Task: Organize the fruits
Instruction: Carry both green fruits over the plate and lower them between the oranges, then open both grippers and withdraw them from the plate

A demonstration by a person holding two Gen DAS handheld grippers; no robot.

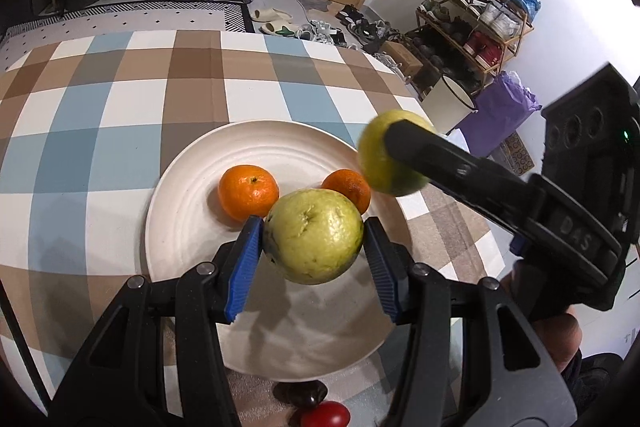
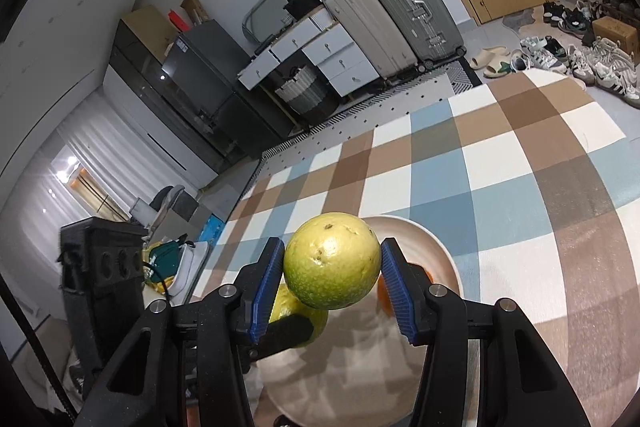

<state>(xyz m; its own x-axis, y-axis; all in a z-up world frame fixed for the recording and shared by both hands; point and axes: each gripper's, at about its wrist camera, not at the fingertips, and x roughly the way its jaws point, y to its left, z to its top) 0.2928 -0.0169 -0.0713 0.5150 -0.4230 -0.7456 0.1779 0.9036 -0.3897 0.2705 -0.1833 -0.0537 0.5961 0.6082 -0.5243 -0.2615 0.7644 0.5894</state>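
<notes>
My left gripper [image 1: 314,251] is shut on a yellow-green guava [image 1: 314,235] and holds it above the white plate [image 1: 184,227]. Two tangerines lie on the plate: one at the left [image 1: 248,191], one [image 1: 347,187] partly hidden behind the guava. My right gripper [image 2: 331,281] is shut on a second yellow-green guava [image 2: 332,261] above the plate's edge [image 2: 436,247]. In the left wrist view that guava [image 1: 380,163] hangs over the plate's right rim. The left gripper's guava [image 2: 316,319] shows just below in the right wrist view.
The plate sits on a checked brown, blue and white tablecloth [image 1: 100,115]. A red fruit [image 1: 326,415] and a dark one [image 1: 300,393] lie on the cloth near the plate's front rim. Suitcases, drawers and a shoe rack [image 1: 476,23] stand beyond the table.
</notes>
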